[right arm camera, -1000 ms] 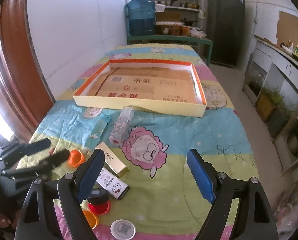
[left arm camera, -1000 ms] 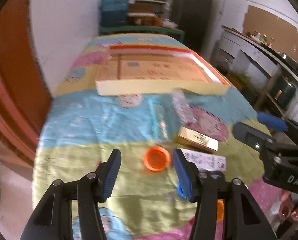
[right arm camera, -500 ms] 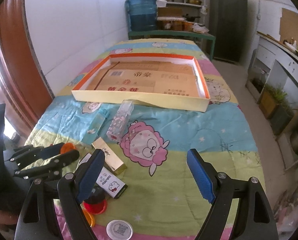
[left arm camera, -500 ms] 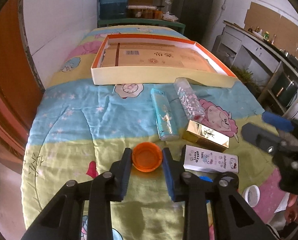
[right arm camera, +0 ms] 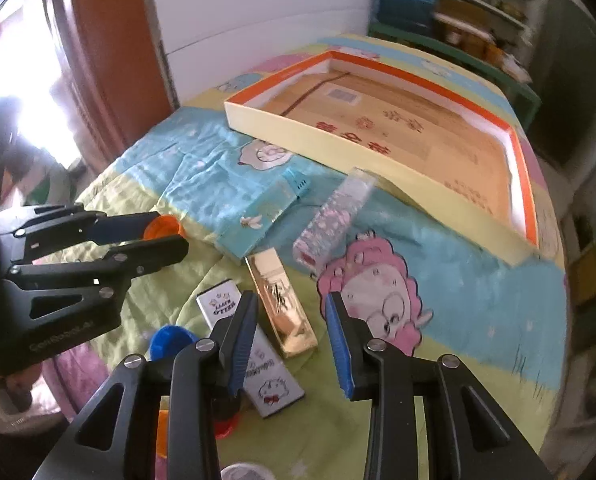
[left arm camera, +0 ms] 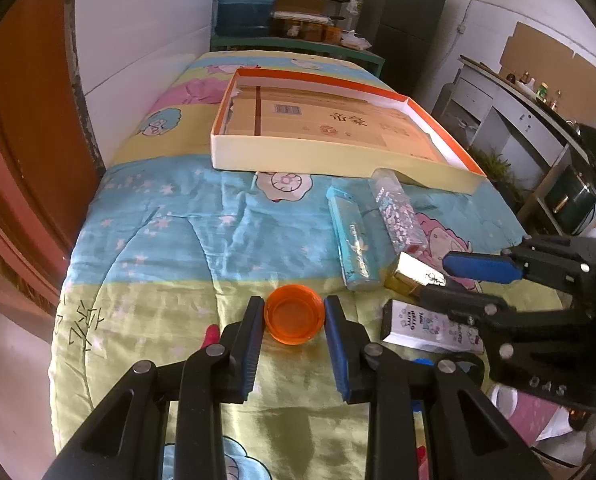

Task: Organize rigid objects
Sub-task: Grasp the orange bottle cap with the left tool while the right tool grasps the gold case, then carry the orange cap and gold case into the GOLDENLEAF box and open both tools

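My left gripper (left arm camera: 294, 312) is shut on an orange cap (left arm camera: 294, 314), which sits on the quilt; it also shows in the right wrist view (right arm camera: 164, 227). My right gripper (right arm camera: 290, 312) is open, its jaws on either side of a gold box (right arm camera: 280, 304) that lies flat. Beside it lie a white cartoon box (right arm camera: 250, 344), a teal box (right arm camera: 264, 212) and a clear glitter box (right arm camera: 332, 216). A shallow orange-rimmed cardboard tray (left arm camera: 330, 160) lies farther back.
A blue cap (right arm camera: 168, 340), a red cap (right arm camera: 226, 428), another orange cap and a white lid (right arm camera: 242, 470) lie near the front edge. A wall and wooden door are at the left. Shelves, a water jug (left arm camera: 246, 0) and cabinets stand beyond the table.
My left gripper closed from wide open onto the orange cap. My right gripper moved down and left over the gold box and narrowed its opening.
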`<state>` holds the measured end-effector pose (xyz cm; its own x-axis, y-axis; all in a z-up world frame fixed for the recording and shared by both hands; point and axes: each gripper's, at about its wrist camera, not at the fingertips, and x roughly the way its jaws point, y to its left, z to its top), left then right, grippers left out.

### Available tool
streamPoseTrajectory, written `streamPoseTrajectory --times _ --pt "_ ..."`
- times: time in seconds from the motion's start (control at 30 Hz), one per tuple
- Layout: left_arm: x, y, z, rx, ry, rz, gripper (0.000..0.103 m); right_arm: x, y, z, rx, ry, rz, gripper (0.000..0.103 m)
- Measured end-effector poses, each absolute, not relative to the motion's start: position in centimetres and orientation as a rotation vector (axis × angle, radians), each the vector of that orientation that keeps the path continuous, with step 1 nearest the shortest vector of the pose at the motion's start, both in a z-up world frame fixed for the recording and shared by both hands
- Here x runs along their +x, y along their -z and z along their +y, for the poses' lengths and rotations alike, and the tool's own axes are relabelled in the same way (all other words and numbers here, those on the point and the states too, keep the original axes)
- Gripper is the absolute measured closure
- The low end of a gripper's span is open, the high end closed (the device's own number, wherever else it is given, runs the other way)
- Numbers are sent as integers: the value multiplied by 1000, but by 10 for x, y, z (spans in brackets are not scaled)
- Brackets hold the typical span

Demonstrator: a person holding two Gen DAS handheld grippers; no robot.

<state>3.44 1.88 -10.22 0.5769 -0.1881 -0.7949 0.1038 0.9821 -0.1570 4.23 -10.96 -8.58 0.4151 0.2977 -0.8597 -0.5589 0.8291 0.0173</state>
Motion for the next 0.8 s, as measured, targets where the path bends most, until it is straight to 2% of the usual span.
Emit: streamPoseTrajectory --times 0.03,0.17,0.8 --pt "35 102 19 -99 171 941 72 44 87 -107 -303 -559 1018 79" --pt "37 101 20 -101 173 938 72 46 94 -101 -351 -584 1034 84" --pt "49 74 17 -111 206 873 72 37 56 -140 -99 -475 923 85"
